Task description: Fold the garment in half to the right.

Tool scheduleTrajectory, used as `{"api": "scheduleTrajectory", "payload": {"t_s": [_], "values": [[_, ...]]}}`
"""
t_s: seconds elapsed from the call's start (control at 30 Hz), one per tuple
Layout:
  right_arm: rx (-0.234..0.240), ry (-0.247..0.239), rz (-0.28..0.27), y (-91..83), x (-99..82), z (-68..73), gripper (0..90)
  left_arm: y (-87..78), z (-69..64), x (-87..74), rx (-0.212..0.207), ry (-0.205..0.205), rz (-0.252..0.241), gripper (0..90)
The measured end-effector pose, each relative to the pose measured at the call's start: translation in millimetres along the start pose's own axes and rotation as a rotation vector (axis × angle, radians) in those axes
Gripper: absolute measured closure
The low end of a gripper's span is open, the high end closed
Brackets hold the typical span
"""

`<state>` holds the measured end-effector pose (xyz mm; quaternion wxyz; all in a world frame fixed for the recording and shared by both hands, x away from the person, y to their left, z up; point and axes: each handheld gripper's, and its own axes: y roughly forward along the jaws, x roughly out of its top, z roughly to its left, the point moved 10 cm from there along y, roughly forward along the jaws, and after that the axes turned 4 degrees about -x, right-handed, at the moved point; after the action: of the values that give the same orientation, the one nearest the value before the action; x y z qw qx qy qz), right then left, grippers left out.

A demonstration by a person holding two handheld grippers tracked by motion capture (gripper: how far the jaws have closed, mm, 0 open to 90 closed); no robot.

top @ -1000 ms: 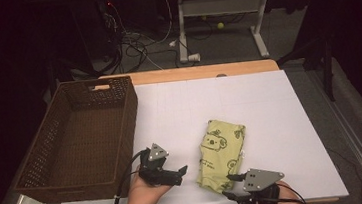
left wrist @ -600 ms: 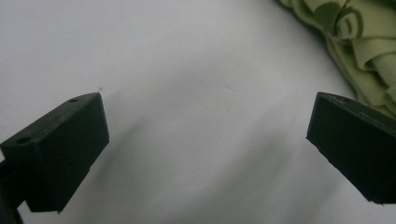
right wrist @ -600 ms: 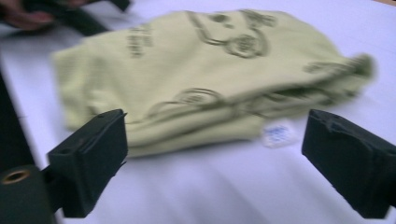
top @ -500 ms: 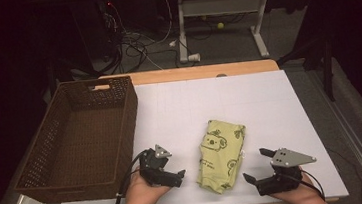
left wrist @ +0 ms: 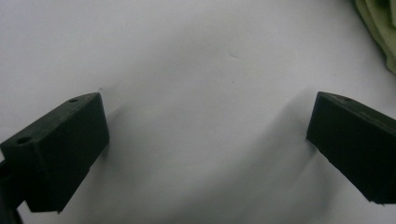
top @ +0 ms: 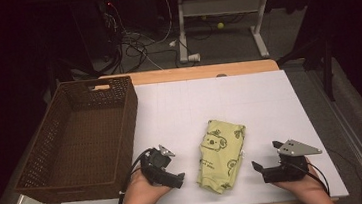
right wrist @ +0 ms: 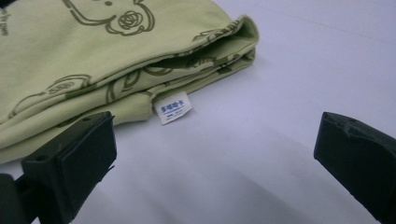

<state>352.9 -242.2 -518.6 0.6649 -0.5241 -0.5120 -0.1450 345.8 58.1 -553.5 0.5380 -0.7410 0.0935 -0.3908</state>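
Right gripper (top: 265, 155) beside folded green koala-print cloth (top: 220, 154)

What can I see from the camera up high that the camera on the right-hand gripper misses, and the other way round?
High view alone: the brown wicker basket at the table's left, both hands, the left gripper, and the floor with cables behind. Right gripper view alone: a small white label with blue print sticking out from the cloth's folded layers, and the stacked edges themselves. Both share the folded green cloth with its printed animal figures, the white table top, and the right gripper, jaws apart and holding nothing.
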Motion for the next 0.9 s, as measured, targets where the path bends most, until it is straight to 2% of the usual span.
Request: {"api": "scheduleTrajectory", "payload": {"t_s": [0.13,0.2,0.33,0.53,0.9], "values": [[-0.014,-0.009,0.012,1.8,3.3,-7.3,0.5,-0.4,-0.6,0.2,-0.003,0.004,0.030,0.0],[-0.024,-0.016,0.006,1.0,5.8,-11.6,0.5,-1.1,-1.7,-0.2,-0.007,0.012,0.060,0.0],[-0.020,0.015,-0.032,-4.0,5.8,-13.4,0.5,-1.5,-3.3,0.1,-0.017,0.031,0.114,0.0],[-0.025,0.036,-0.041,-9.6,1.0,-18.7,0.5,-1.6,-6.1,0.7,-0.030,0.059,0.187,0.0],[-0.020,0.029,-0.044,-10.2,0.1,-15.8,0.5,-2.7,-9.2,1.7,-0.045,0.106,0.336,0.0]]}}
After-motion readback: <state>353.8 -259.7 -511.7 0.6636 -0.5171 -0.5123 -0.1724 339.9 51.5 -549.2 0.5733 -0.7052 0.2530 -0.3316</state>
